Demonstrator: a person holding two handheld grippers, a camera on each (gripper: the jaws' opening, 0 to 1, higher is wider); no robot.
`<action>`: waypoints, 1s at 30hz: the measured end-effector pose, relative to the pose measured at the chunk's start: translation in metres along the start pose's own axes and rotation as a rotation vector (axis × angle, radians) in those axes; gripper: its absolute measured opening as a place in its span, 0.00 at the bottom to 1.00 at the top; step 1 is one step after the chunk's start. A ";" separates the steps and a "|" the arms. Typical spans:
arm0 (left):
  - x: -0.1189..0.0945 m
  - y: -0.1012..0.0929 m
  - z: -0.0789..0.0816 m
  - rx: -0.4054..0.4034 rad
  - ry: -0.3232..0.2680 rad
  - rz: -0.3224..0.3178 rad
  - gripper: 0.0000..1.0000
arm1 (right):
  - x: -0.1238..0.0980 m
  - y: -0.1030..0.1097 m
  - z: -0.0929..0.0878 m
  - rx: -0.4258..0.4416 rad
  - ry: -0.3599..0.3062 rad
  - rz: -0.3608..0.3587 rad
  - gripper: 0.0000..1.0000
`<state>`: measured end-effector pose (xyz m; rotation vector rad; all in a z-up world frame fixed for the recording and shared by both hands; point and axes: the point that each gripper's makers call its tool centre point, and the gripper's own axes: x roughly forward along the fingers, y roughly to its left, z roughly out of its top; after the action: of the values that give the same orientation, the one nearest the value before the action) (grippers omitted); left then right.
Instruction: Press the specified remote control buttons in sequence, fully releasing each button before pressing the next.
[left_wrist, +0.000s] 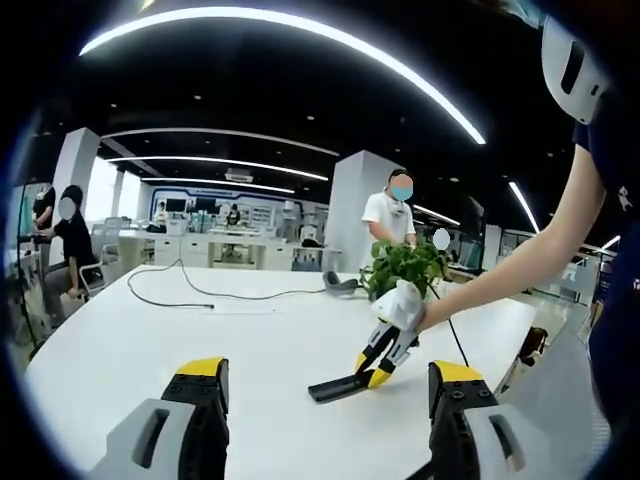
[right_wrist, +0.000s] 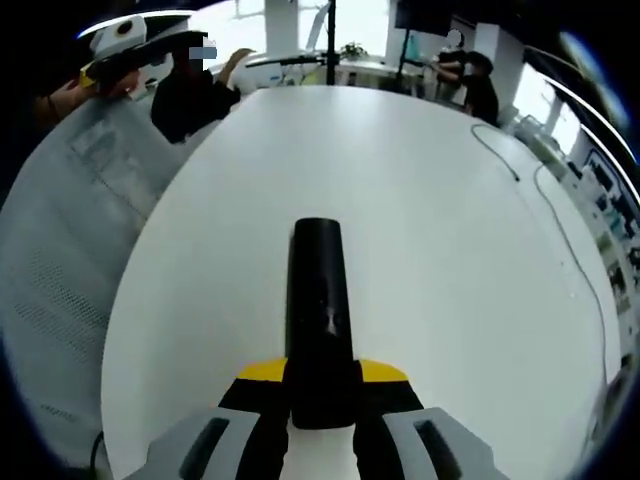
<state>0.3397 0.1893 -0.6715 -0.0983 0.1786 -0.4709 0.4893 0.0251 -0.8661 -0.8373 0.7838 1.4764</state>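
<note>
A black remote control (right_wrist: 318, 290) sticks straight out from my right gripper (right_wrist: 320, 378), which is shut on its near end, above the white table (right_wrist: 450, 260). In the left gripper view the same remote (left_wrist: 336, 387) hangs low over the table (left_wrist: 200, 330), tilted down to the left, held by the right gripper (left_wrist: 383, 352) on a person's outstretched arm. My left gripper (left_wrist: 330, 371) is open, its yellow-tipped jaws wide apart with nothing between them, just short of the remote. The left gripper (right_wrist: 128, 36) also appears at the top left of the right gripper view.
A potted green plant (left_wrist: 405, 268) stands on the table behind the right gripper. A black cable (left_wrist: 200, 295) runs across the far side to a grey device (left_wrist: 340, 287). One person (left_wrist: 392, 215) stands behind the table; another (left_wrist: 70, 235) sits at the left.
</note>
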 end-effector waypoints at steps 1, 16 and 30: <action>0.000 0.000 0.000 0.001 0.001 0.001 0.85 | 0.000 -0.001 0.000 -0.002 0.003 0.001 0.21; 0.000 -0.001 -0.003 0.003 0.017 0.000 0.84 | -0.001 -0.019 -0.001 0.014 0.007 -0.004 0.21; 0.000 0.000 -0.003 -0.001 0.021 0.002 0.84 | -0.002 -0.033 -0.003 0.006 0.028 0.000 0.21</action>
<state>0.3389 0.1888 -0.6748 -0.0945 0.1997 -0.4701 0.5220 0.0243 -0.8661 -0.8551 0.8090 1.4642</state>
